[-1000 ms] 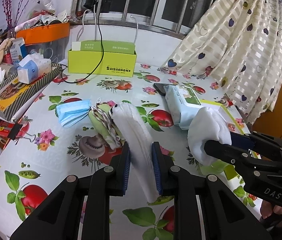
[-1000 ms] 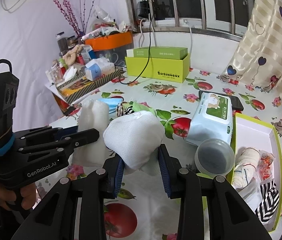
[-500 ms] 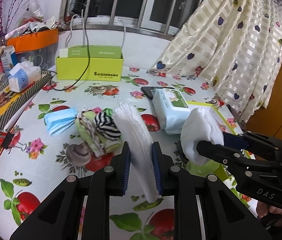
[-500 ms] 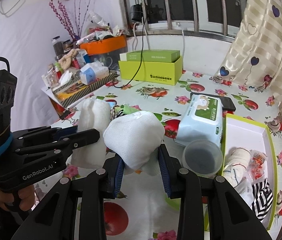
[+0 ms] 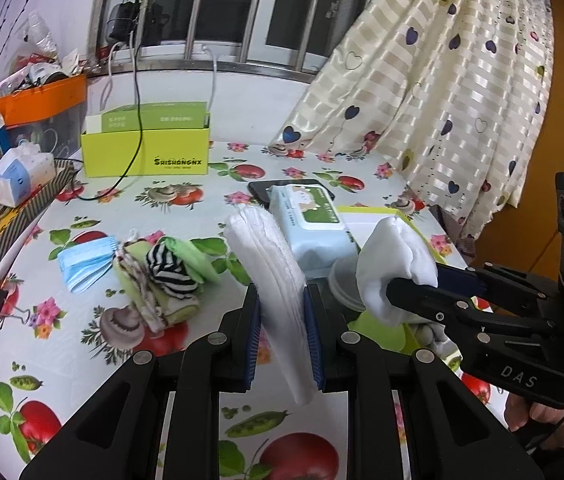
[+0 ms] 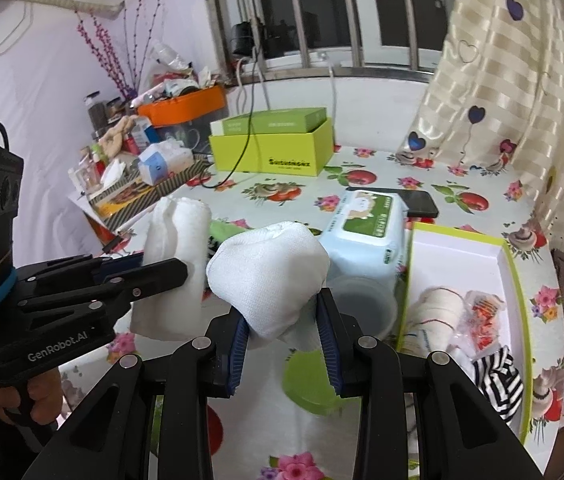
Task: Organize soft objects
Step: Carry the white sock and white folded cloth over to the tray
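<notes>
Above the fruit-print tablecloth (image 5: pixel 185 216), two white soft bundles are held off the surface. The left gripper (image 5: pixel 282 336) pinches a flat folded white cloth (image 5: pixel 271 276) edge-on between its blue pads, so the layered stack stands upright and pokes out both above and below the jaws. The right gripper (image 6: pixel 284 338) clamps the lower part of a rounded white cloth bundle (image 6: pixel 269 276), which bulges wide above the pads.

Both grippers point forward and downward over the table, side by side; each shows in the other's view, held by a hand (image 6: pixel 37 392) at its grip.

Behind the bundles lie a wet-wipes pack (image 6: pixel 366 232), a translucent round container (image 6: pixel 362 304) and a lime lid (image 6: pixel 314 380). To the right sits an open white box with a lime rim (image 6: pixel 518 292) that holds a rolled cream cloth (image 6: pixel 434 316) and a striped black-and-white item (image 6: pixel 498 380). To the left on the table are a blue face mask (image 5: pixel 85 262) and a pile of green and striped fabric (image 5: pixel 165 276).

Compared with a second earlier, both grips look unchanged, while the views have shifted: the table items now sit further left and lower in the frames, and more of the open box appears in the right wrist view.
</notes>
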Tool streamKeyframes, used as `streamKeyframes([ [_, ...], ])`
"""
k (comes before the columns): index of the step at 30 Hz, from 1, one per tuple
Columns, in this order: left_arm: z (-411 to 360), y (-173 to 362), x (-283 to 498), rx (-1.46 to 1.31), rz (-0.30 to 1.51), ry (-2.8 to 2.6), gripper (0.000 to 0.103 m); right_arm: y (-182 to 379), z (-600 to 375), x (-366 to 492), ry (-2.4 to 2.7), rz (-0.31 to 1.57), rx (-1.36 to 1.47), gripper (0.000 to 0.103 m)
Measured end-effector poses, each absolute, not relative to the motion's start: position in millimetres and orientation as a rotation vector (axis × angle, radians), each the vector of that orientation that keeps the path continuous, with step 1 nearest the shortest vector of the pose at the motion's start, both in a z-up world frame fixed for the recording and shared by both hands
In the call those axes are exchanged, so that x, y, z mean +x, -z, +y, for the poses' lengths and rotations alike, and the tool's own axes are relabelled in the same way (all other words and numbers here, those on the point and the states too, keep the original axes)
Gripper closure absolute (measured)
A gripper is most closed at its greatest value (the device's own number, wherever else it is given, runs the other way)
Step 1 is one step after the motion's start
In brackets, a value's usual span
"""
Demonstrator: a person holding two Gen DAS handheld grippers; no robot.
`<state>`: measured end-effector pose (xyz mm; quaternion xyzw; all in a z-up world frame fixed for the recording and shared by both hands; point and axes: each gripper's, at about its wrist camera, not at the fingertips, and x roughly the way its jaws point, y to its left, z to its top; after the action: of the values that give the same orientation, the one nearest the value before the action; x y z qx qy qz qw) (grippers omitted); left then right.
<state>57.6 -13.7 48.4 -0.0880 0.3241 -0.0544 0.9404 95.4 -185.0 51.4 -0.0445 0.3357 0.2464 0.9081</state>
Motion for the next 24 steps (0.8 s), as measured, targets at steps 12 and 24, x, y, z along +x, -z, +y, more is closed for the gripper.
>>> streamKeyframes([
  [12, -42.5, -55.1, 70.0, -0.163, 0.662, 0.188, 0.081, -54.3, -229.4, 99.3, -0.426, 0.678, -0.049, 0.071],
  [24, -66.3, -62.5, 82.3, -0.141, 0.660, 0.241, 0.081, -54.6, -253.3, 103.8, -0.386, 0.672, -0.032, 0.071],
])
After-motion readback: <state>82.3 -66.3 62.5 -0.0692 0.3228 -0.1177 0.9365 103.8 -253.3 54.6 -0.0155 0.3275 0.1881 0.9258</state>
